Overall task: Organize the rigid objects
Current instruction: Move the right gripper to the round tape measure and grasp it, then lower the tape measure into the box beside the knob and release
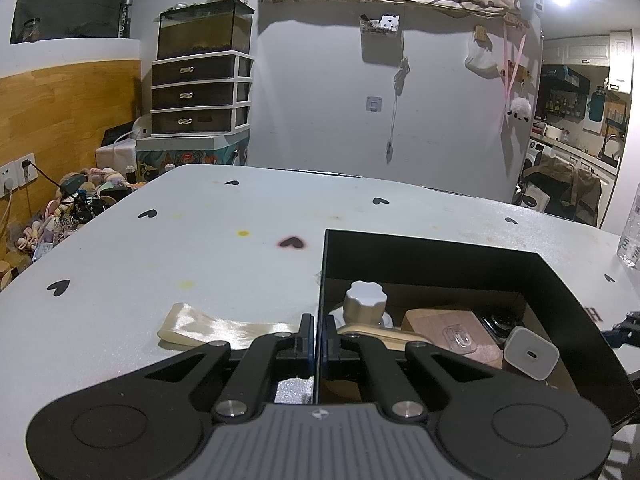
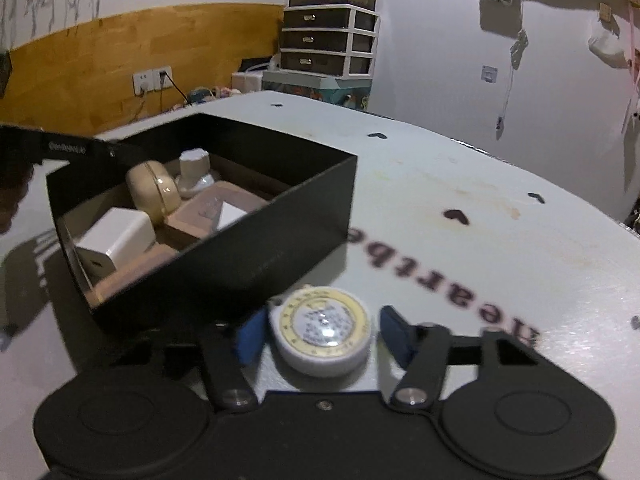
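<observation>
In the left wrist view, the left gripper (image 1: 319,338) is clenched on the near-left wall of the black box (image 1: 440,252), 1 finger outside and 1 inside, so it seems to be steadying the box. Inside, at about 1 o'clock from the fingertips, stand a white knob (image 1: 366,302), a wooden block (image 1: 452,332) with a clear hook on it, and a white charger (image 1: 530,354) toward 3 o'clock. A cream ribbon (image 1: 216,326) lies flat on the table (image 1: 200,216) just outside the box, at 10 o'clock from the fingertips. In the right wrist view, which is somewhat blurred, the right gripper (image 2: 320,334) is spread wide, its blue pads (image 2: 250,338) on either side of a round tape measure (image 2: 324,330) without touching it. The tape measure lies flat on the table just beside the box's near wall, with the box opening up at 11 o'clock. By my judgement the step in hand is the pickup of the tape measure, with most other items already boxed. The next move calls for closing squarely on its rim, lifting above the wall, carrying toward 11 o'clock and letting go over a free patch.
</observation>
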A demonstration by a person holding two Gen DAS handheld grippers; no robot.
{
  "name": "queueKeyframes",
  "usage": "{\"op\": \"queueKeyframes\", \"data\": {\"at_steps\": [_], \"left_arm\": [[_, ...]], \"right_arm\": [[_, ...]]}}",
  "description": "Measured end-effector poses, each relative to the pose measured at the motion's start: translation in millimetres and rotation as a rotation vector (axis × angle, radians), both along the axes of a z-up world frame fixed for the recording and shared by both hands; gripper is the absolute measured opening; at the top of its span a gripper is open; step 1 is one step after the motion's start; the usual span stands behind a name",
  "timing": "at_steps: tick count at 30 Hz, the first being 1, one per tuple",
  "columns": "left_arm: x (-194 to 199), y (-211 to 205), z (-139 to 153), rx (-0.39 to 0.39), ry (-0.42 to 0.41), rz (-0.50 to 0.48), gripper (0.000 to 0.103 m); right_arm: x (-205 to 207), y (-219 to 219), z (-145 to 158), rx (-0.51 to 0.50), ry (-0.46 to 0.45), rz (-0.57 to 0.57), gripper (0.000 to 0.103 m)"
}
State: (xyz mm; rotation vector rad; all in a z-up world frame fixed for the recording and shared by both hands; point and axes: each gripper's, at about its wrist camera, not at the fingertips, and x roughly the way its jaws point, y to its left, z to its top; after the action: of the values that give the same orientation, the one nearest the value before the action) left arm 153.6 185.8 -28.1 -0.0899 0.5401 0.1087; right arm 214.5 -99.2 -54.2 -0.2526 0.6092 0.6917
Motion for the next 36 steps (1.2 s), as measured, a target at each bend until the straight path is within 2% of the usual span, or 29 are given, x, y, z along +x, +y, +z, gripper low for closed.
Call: {"op": "queueKeyframes", "data": {"at_steps": [6,10,12,15,19,26,36], "left_arm": [[0.2,0.4,-0.2,-0.003,-0.001,0.002,0.002],[1.3,0.5,-0.9,-0.002,-0.001,0.004,0.002],[0.9,0.1,-0.8,-0.003,-0.002,0.003,0.002],[1.1,0.3,-1.0,-0.004,-0.004,0.006,0.003],[1.7,0.8,-1.5,-0.006,-0.006,0.012,0.003],[1.7,0.6,-2.0,-0.005,-0.004,0.010,0.003],[1.1,-0.2,-2.4,-0.003,-0.005,0.007,0.002]], "right_arm": [[-6.7,0.2,8.6,-0.030,-0.007,-0.064,0.057],[-10.5,-10.2,31.5,0.035,0.011,-0.109,0.057],[-15.4,-11.4,45.5,0.053,-0.008,-0.120,0.057],[-19.4,-6.1,67.2,0.092,-0.032,-0.113,0.057],[-12.3,14.7,86.5,0.149,-0.004,-0.065,0.057],[11.4,69.5,81.7,0.111,0.065,-0.048,0.057],[37.6,113.3,66.6,0.098,0.150,-0.105,0.057]]}}
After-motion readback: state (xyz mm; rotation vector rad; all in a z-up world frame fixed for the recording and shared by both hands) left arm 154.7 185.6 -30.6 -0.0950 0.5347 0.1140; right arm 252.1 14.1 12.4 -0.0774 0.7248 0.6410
